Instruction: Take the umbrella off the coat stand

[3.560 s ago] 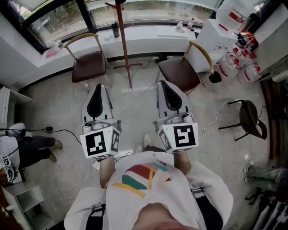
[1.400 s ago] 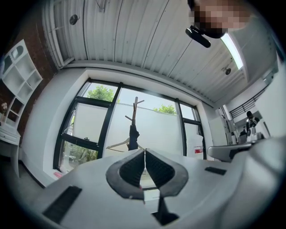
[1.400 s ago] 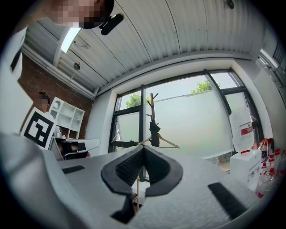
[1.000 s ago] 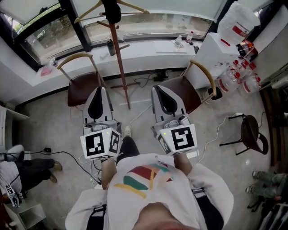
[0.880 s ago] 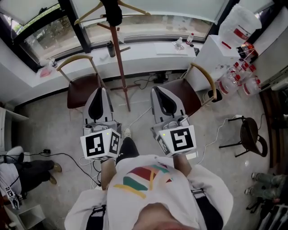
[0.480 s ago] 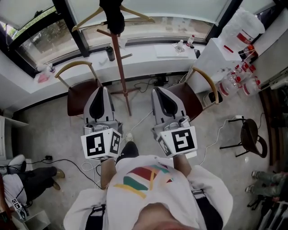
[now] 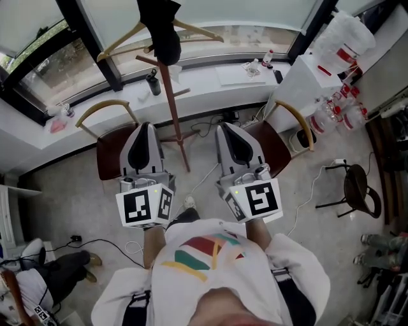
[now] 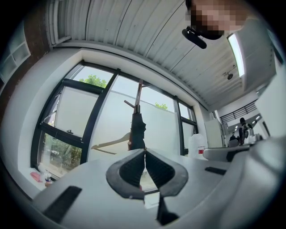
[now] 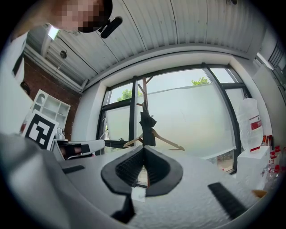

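coat stand [image 7: 174, 111] nearer, umbrella [image 7: 162, 30] still hanging

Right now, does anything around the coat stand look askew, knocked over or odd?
Nothing stands out. The coat stand is upright, the folded black umbrella hangs near its top by a wooden hanger; cables lie loose on the floor.

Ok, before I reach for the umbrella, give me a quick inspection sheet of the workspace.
Surface: grey speckled floor.
Job's things: black folded umbrella hangs atop the red-brown wooden coat stand, untouched.
Clutter: pale wooden clothes hanger on the stand; left brown-seated chair and right brown-seated chair beside its base; black stool.
Grippers: left gripper and right gripper shut, empty, short of the stand.
Cables: white cable and black cable on the floor.
Surroundings: large window, white ledge with bottles; a person's legs at lower left.
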Motion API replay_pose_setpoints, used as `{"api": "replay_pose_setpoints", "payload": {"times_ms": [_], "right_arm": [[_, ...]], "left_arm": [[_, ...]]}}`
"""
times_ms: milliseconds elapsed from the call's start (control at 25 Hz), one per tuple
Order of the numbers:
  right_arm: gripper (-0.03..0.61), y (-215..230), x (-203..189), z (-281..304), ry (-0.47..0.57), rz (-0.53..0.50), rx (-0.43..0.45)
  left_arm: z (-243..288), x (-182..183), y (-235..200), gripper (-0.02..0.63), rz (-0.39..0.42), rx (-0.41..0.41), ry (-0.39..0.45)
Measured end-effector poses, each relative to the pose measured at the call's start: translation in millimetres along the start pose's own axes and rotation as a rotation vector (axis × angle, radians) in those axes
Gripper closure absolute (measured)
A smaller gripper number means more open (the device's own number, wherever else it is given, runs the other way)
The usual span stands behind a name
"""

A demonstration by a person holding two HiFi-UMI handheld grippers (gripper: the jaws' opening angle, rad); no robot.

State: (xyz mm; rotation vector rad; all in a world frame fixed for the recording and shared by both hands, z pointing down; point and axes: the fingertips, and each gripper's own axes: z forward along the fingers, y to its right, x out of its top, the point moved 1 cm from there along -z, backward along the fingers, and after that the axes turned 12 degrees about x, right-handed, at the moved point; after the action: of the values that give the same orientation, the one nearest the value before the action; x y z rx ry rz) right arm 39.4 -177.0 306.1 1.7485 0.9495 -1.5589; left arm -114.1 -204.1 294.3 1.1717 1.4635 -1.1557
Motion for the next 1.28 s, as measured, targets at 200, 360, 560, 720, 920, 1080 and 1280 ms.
{"api": "replay_pose_setpoints", "payload": {"times_ms": [200, 360, 560, 720, 920, 1080, 1280], "right_arm": [[0.58, -2.2, -1.8, 38.2, 0.006, -0.001, -0.004], [0.58, -6.0, -4.0, 63.6, 0.008, -0.015, -0.011], [0.58, -2.5, -7.5, 81.7, 0.0, -0.007, -0.02], [0.58, -0.9, -10.6, 91.1, -0.008, 0.001, -0.018], [0.58, 5.6, -16.7, 96.4, -0.011, 0.018, -0.006], [0.579, 13.8, -15.3, 104.9, -0.005, 0.023, 0.019], [0.58, 24.6, -13.6, 116.0, -0.002, 0.014, 0.059]], "left_arm": [[29.2, 1.5, -26.8, 0.604, -0.01, -0.007, 0.011], [48.8, 1.6, -45.6, 0.604, -0.026, -0.018, 0.019], [64.1, -0.1, -53.6, 0.604, -0.041, -0.03, 0.022], [70.1, -6.2, -56.9, 0.604, -0.046, -0.03, 0.003], [74.2, -12.3, -53.9, 0.604, -0.027, -0.02, -0.005], [79.7, -9.3, -49.0, 0.604, -0.004, -0.002, 0.012], [88.8, -4.3, -41.8, 0.604, 0.008, 0.02, 0.034]]}}
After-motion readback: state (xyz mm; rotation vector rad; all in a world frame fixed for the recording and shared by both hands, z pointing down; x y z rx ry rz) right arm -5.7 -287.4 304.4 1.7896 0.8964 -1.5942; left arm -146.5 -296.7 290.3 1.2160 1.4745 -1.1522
